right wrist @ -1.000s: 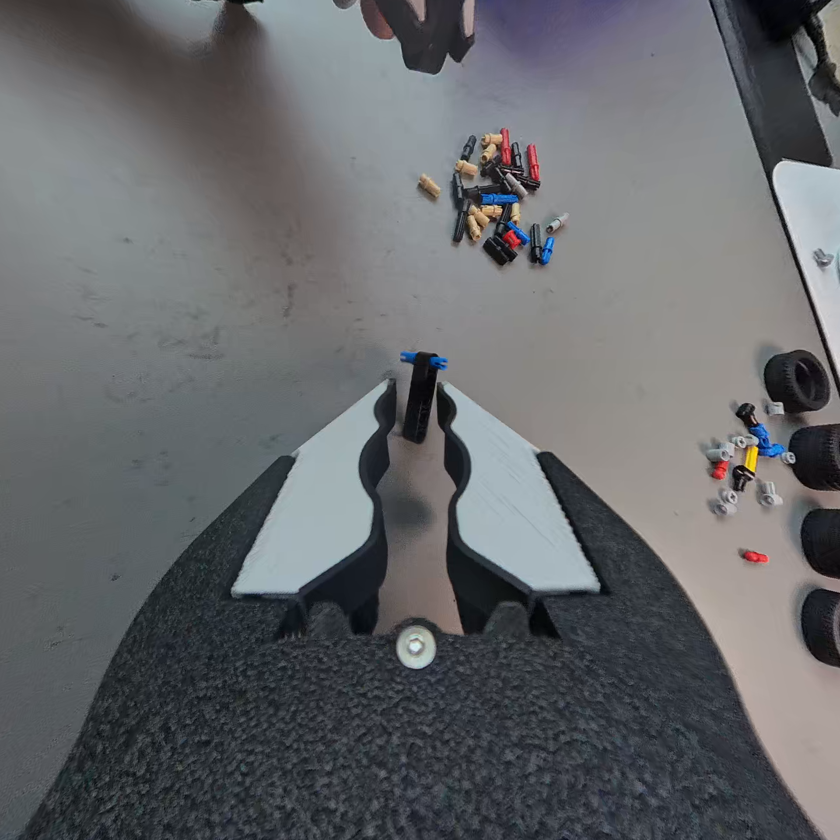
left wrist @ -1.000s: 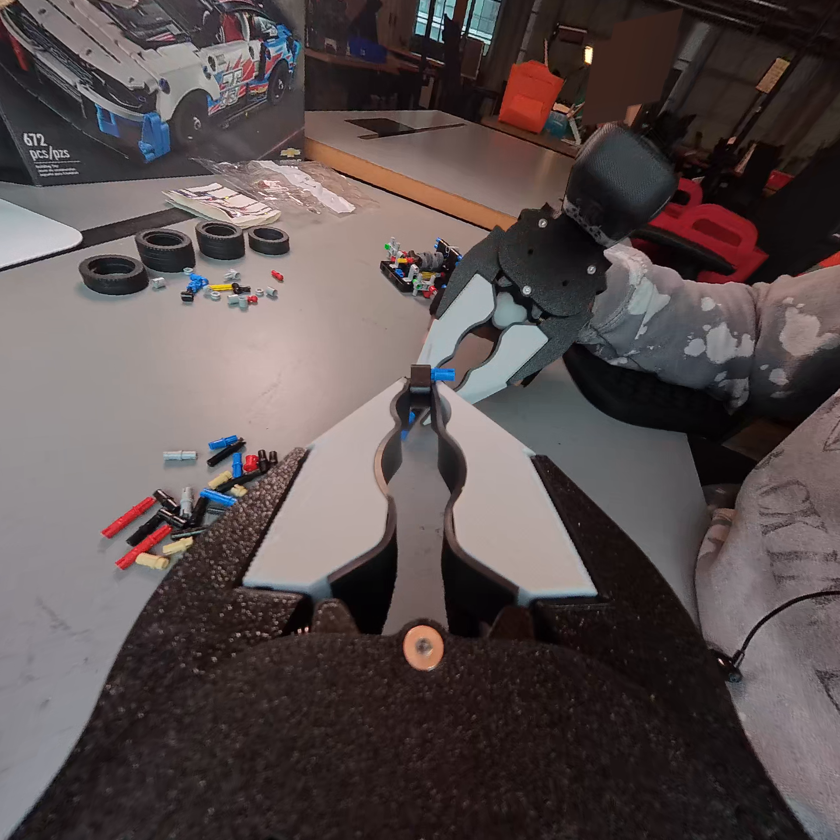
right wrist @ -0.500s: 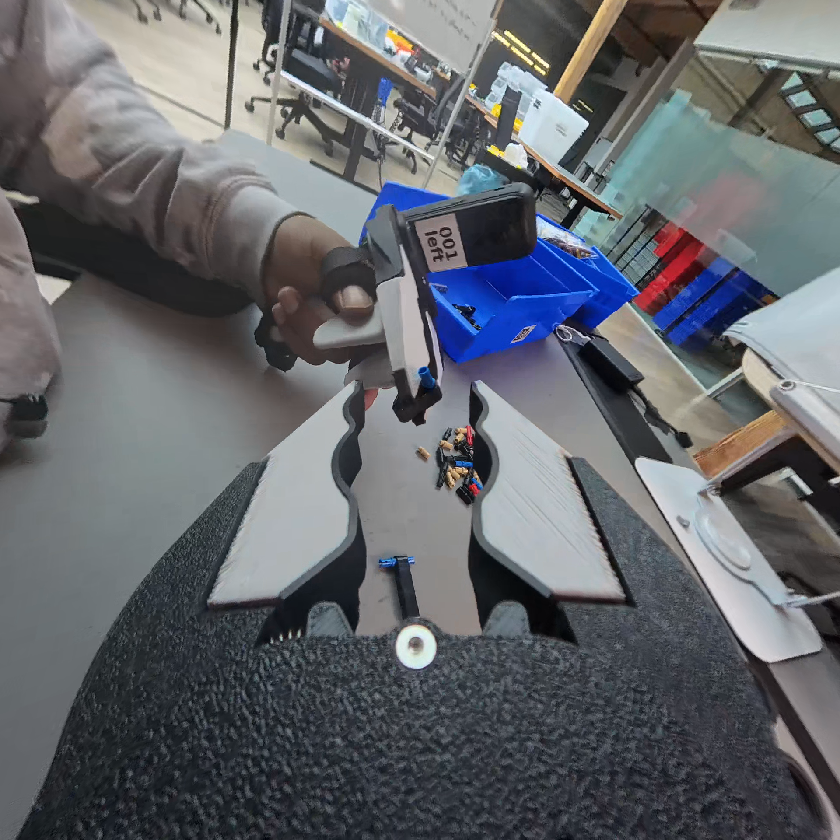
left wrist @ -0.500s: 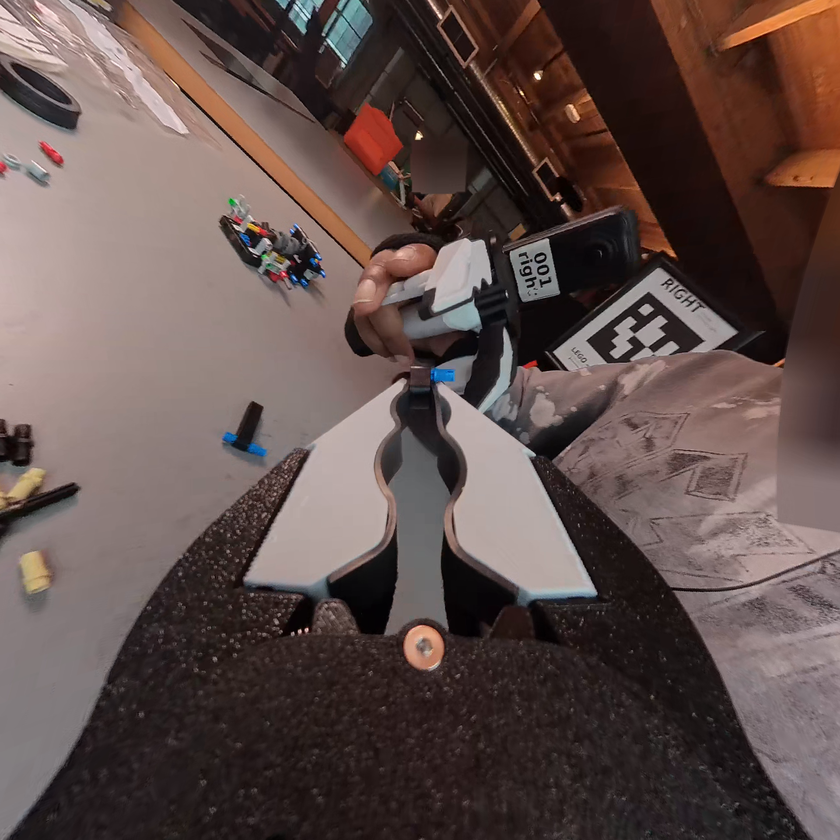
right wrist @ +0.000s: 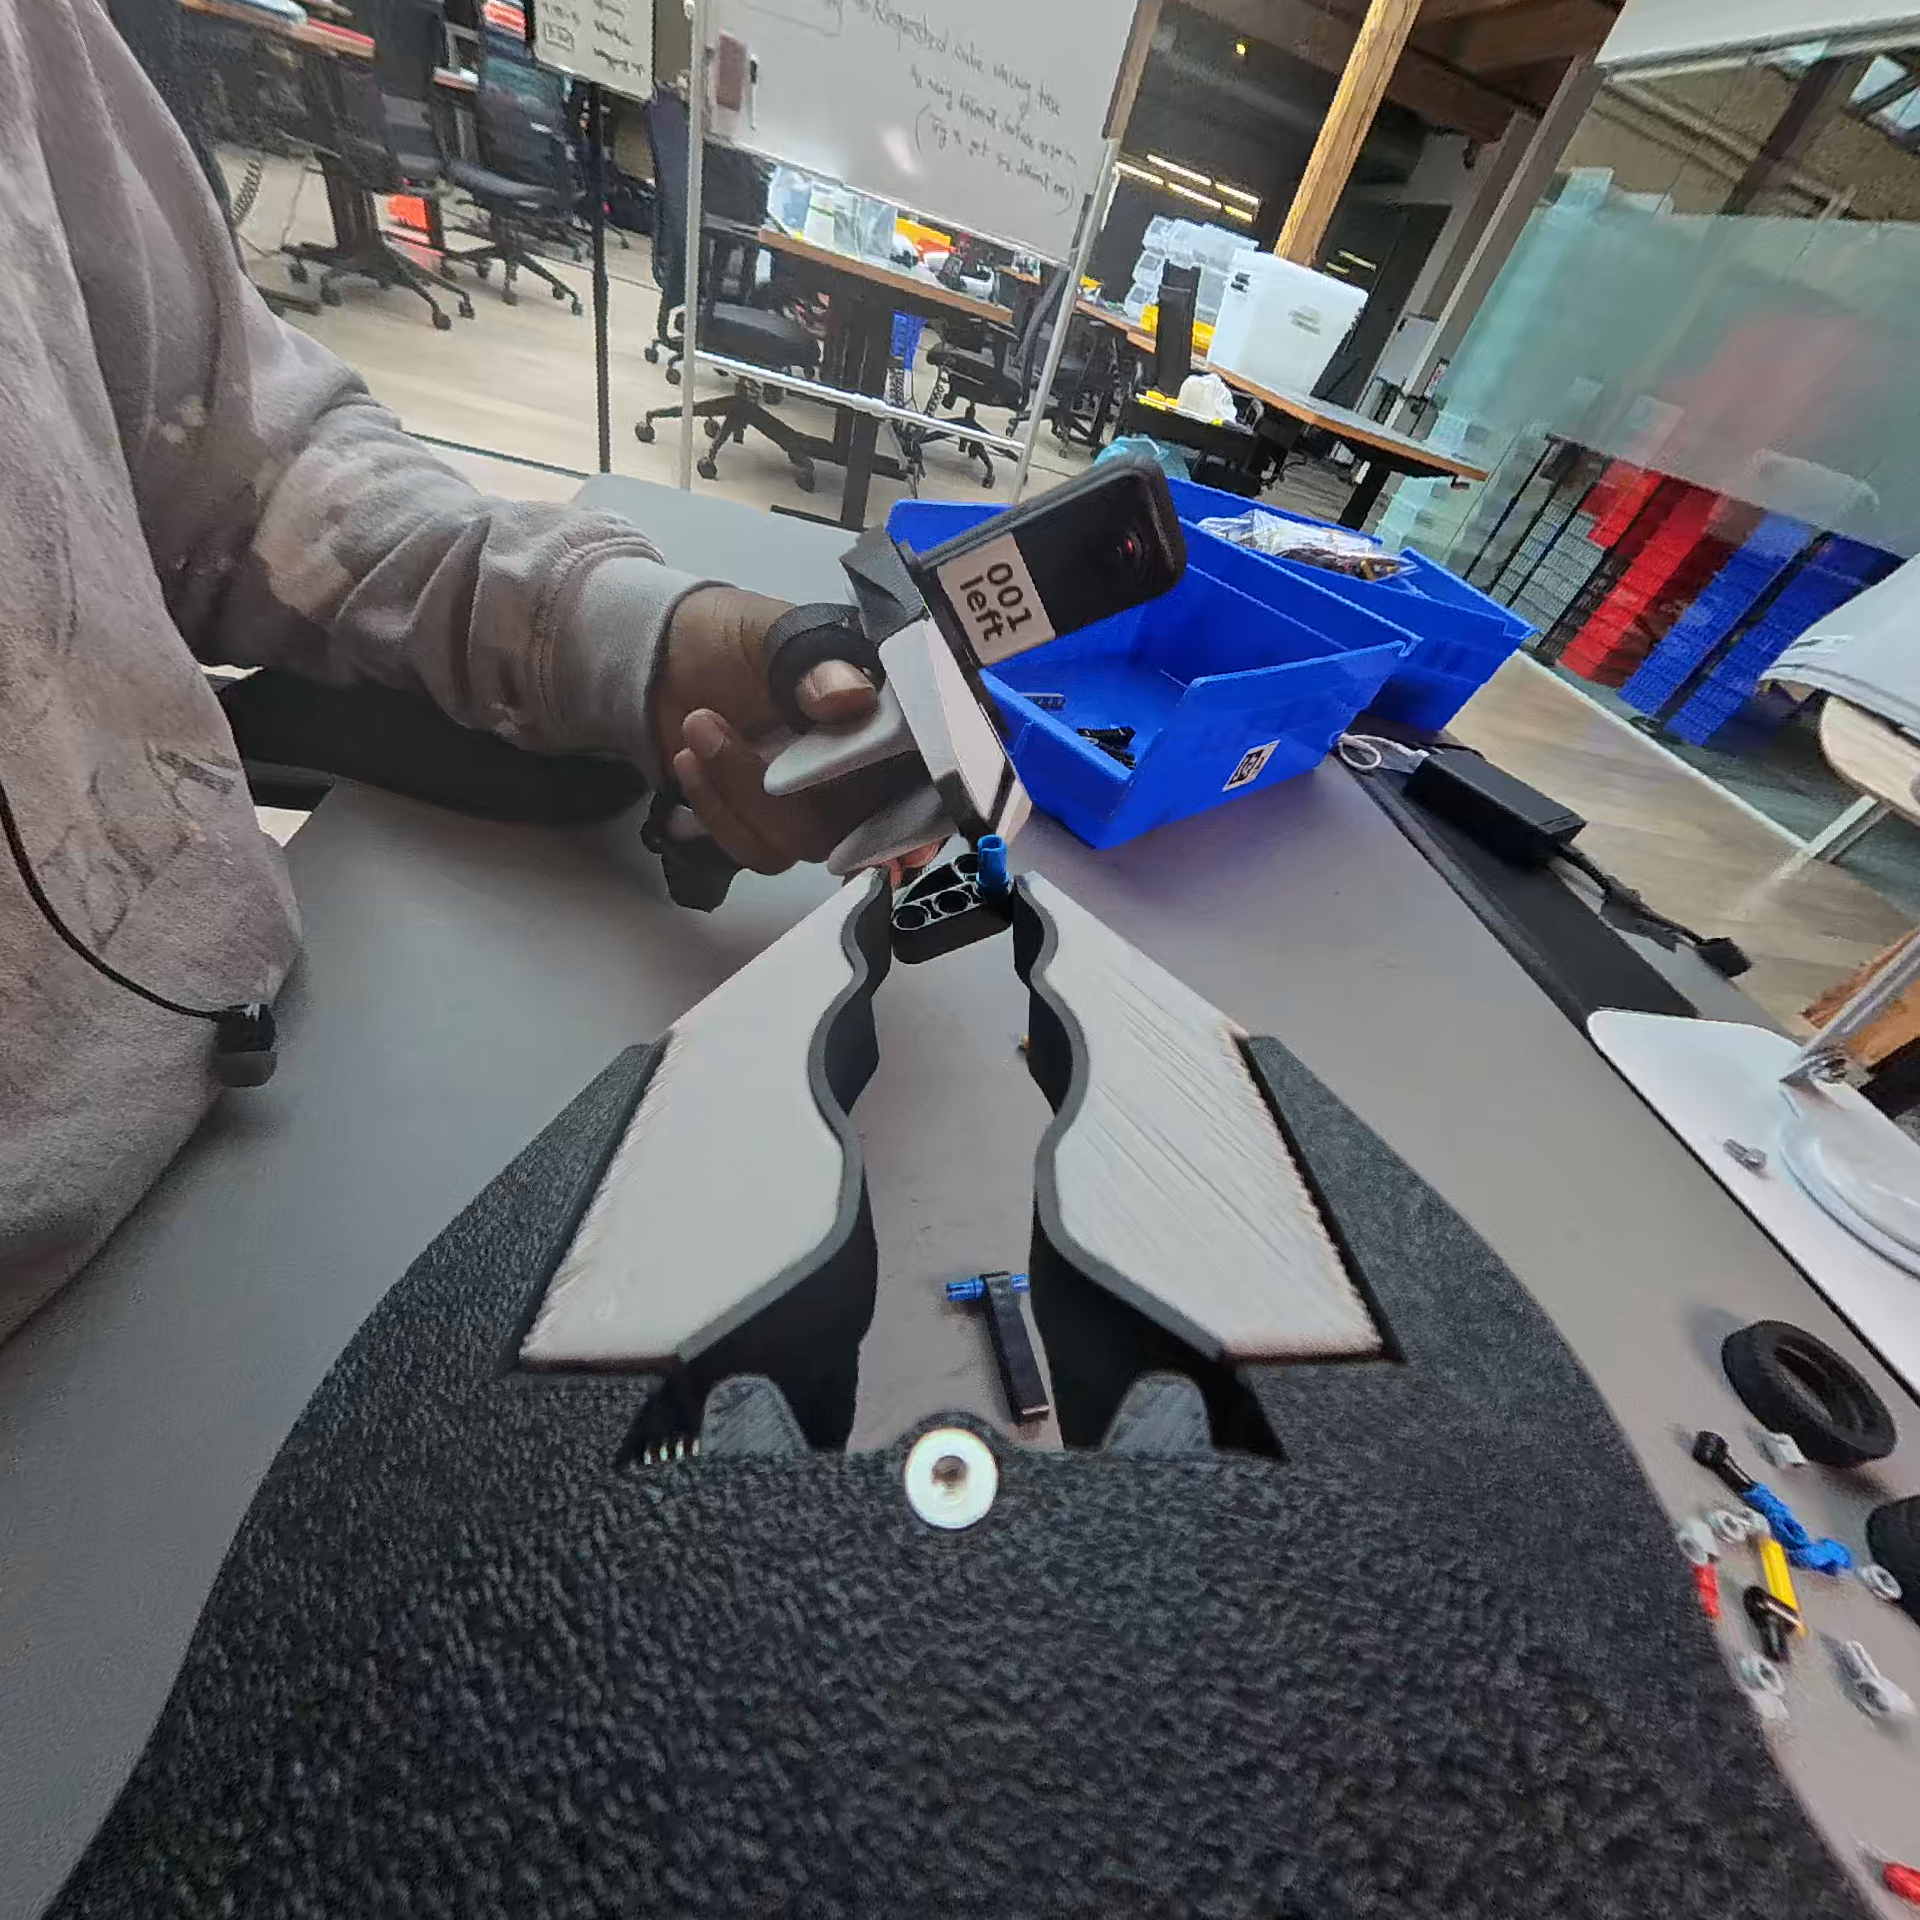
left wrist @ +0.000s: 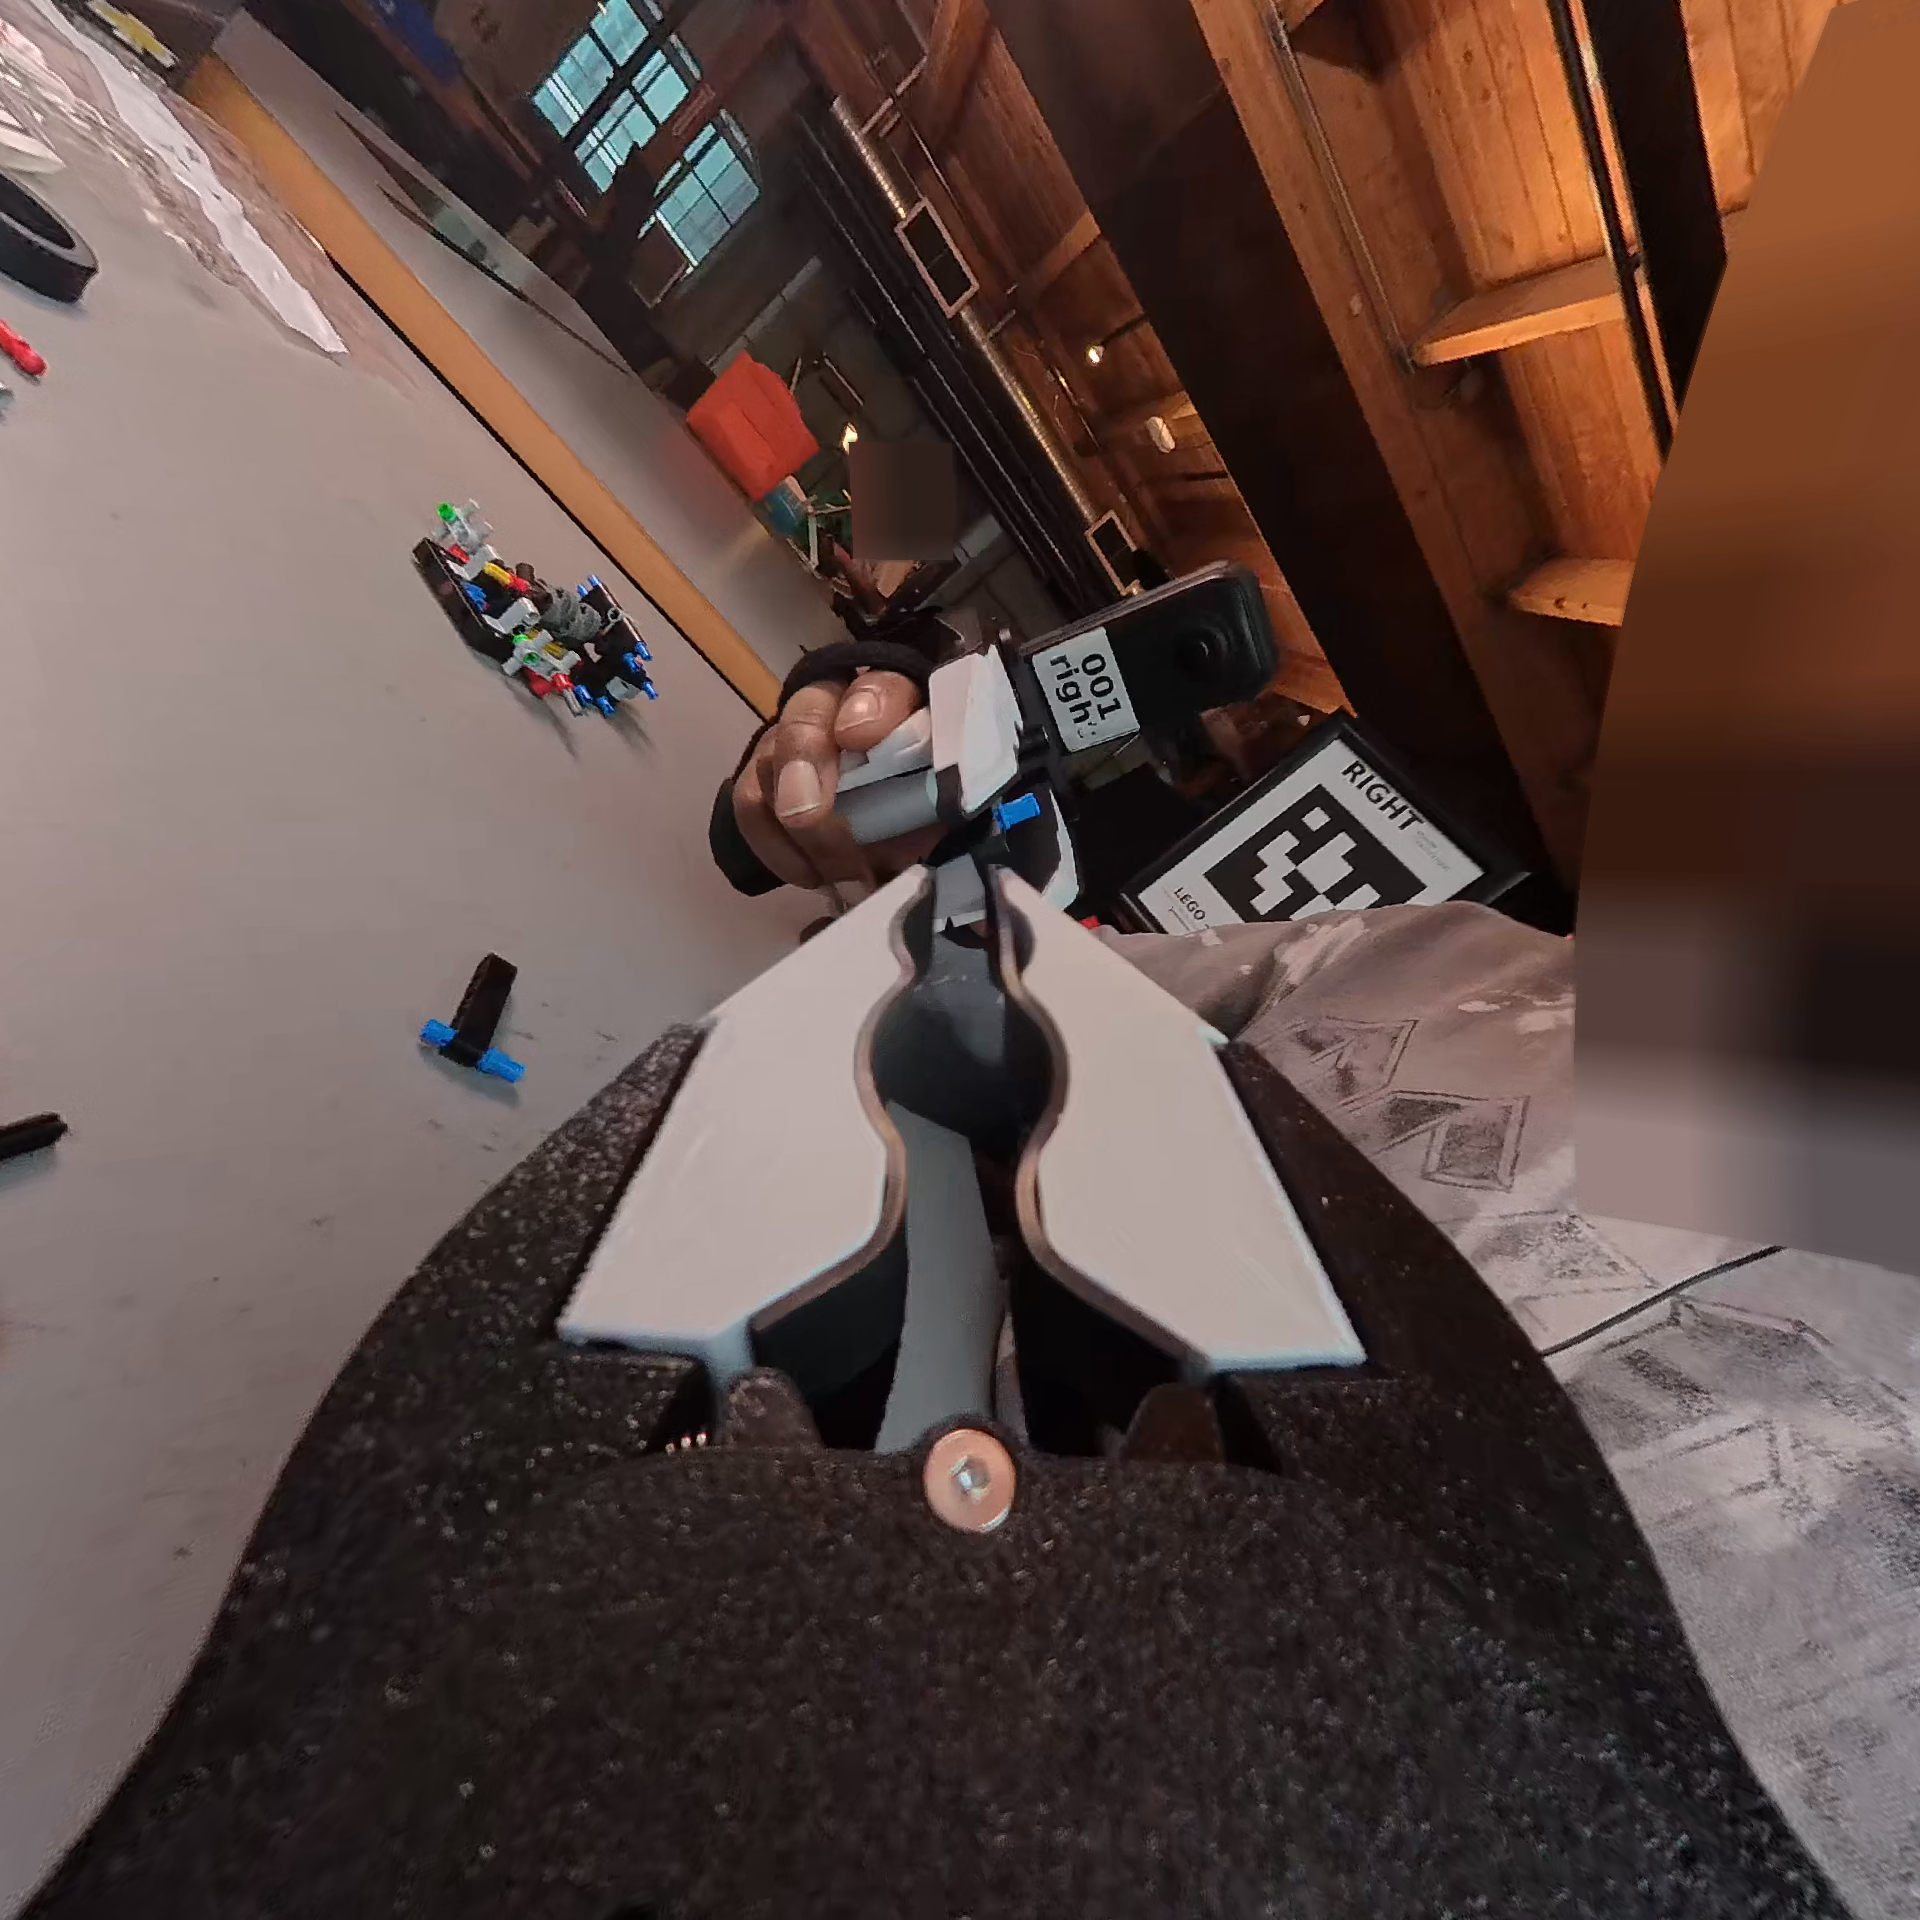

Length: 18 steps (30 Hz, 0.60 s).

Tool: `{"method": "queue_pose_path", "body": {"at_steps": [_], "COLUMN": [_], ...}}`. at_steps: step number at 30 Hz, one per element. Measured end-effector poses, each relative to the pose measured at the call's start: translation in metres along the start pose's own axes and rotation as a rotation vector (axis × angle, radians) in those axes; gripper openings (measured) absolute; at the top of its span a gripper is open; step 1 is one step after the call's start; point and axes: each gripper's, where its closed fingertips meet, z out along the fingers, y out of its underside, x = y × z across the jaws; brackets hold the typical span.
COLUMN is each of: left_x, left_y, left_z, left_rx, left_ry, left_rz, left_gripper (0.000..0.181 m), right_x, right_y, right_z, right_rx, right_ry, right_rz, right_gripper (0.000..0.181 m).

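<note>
Left claw (left wrist: 961,883) clamped on small black plastic beam with blue pin (right wrist: 948,902); right claw (right wrist: 951,914) open around it, above grey surface (right wrist: 416,1039).

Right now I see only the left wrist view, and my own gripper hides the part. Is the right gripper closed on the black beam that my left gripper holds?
Observer: No. In the right wrist view the right gripper is open, with one finger on each side of the black beam clamped in the left gripper.
Operator: Which way does the beam face?
Observer: Its holed side faces the right camera. Three holes show, and the blue pin sticks up from one end.
Operator: Anything behind my gripper?
Observer: Blue bins stand behind it.
</note>
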Motion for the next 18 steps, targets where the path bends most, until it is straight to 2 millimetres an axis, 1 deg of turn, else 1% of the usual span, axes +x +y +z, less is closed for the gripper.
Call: {"method": "queue_pose_path", "body": {"at_steps": [1,3,4,6,10,13,16,17,18], "left_x": [-0.002,-0.01,-0.01,-0.011,-0.016,-0.019,-0.016,-0.017,-0.018], "left_y": [0.001,0.002,0.001,-0.004,-0.005,-0.006,-0.005,-0.004,-0.002], "left_z": [0.0,-0.002,-0.003,-0.006,-0.01,-0.011,-0.009,-0.008,-0.007], "left_rx": [-0.012,-0.049,-0.048,-0.031,-0.022,-0.011,-0.008,-0.021,-0.037], "left_ry": [-0.041,-0.146,-0.168,-0.188,-0.208,-0.212,-0.204,-0.219,-0.24], "left_rz": [0.048,0.153,0.177,0.187,0.171,0.149,0.183,0.204,0.236], "left_gripper": [0.0,0.0,0.0,0.0,0.0,0.0,0.0,0.003,0.012], "right_x": [0.001,0.005,0.007,0.008,0.006,0.004,0.002,0.001,0.001], "right_y": [0.004,0.013,0.018,0.023,0.021,0.022,0.03,0.035,0.039], "right_z": [0.001,0.001,0.001,0.001,0.004,0.007,0.012,0.014,0.016], "right_rx": [-0.012,-0.043,-0.059,-0.07,-0.054,-0.057,-0.106,-0.129,-0.156], "right_ry": [0.003,0.015,0.019,0.021,0.011,-0.01,-0.025,-0.024,-0.014], "right_rz": [0.008,0.014,0.023,0.034,0.065,0.14,0.218,0.217,0.208], "right_gripper": [0.023,0.023,0.023,0.023,0.023,0.023,0.023,0.023,0.023]}}
